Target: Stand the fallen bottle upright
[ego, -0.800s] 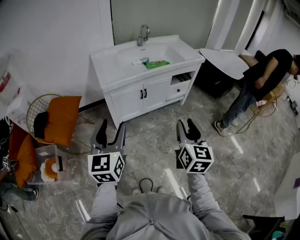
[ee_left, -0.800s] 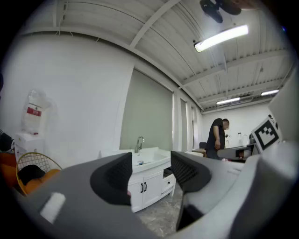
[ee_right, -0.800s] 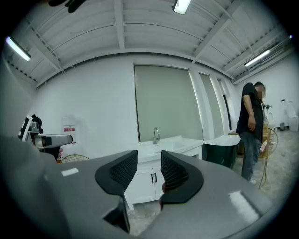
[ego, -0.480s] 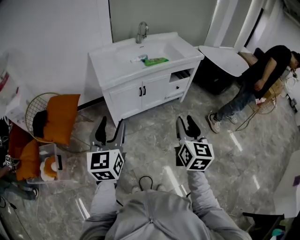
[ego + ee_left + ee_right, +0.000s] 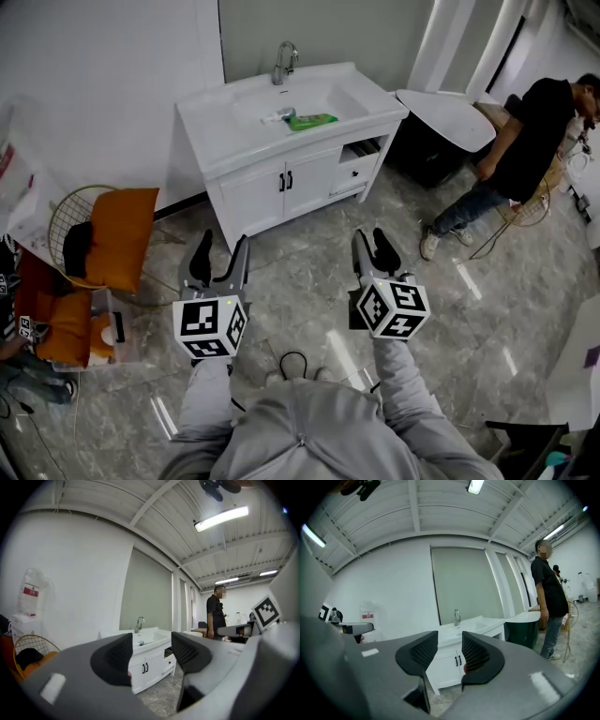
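Green bottle (image 5: 312, 121) lies flat on the white vanity counter (image 5: 204, 131), up at twelve o'clock in the head view and at five o'clock from the faucet (image 5: 284, 64), so it is not stood up yet. Left tongs (image 5: 221, 255) and right tongs (image 5: 373, 248) hang about level over the marble floor (image 5: 309, 291), well apart from the cabinet, each drawn in tight and gripping nothing. By my read the whole job's ahead: approach, grasp, tip it upright.
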Demonstrator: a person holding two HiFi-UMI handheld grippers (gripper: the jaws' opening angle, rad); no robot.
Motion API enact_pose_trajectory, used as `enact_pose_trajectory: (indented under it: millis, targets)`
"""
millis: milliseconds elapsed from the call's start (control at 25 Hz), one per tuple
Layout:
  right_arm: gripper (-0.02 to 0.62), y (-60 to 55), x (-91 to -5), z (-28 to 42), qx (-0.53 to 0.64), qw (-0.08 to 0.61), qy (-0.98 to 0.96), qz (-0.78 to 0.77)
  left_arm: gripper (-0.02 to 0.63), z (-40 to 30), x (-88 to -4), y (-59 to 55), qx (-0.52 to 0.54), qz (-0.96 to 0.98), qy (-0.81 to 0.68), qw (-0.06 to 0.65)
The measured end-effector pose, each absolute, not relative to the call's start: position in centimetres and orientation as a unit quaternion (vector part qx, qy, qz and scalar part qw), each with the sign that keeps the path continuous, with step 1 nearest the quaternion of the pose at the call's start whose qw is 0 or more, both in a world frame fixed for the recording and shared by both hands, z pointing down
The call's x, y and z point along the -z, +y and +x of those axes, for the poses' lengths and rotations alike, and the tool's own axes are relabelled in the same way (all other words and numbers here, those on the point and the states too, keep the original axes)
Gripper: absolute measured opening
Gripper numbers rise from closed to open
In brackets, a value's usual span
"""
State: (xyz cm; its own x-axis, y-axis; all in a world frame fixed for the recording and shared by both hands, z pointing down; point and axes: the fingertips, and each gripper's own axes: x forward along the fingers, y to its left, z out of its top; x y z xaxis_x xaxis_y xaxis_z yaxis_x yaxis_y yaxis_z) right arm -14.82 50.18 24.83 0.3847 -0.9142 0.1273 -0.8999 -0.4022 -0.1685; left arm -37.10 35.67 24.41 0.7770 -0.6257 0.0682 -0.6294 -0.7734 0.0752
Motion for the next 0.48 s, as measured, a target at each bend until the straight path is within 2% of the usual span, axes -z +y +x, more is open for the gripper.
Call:
enact_pose_trajectory:
  millis: [480]
  targets:
    - [0.158,49.2,-26.5,-14.7,0.1,0.039,0.51,-0.854,0.298,-35.6,-26.0,31.8,-0.024,0.954,-0.294,0.05]
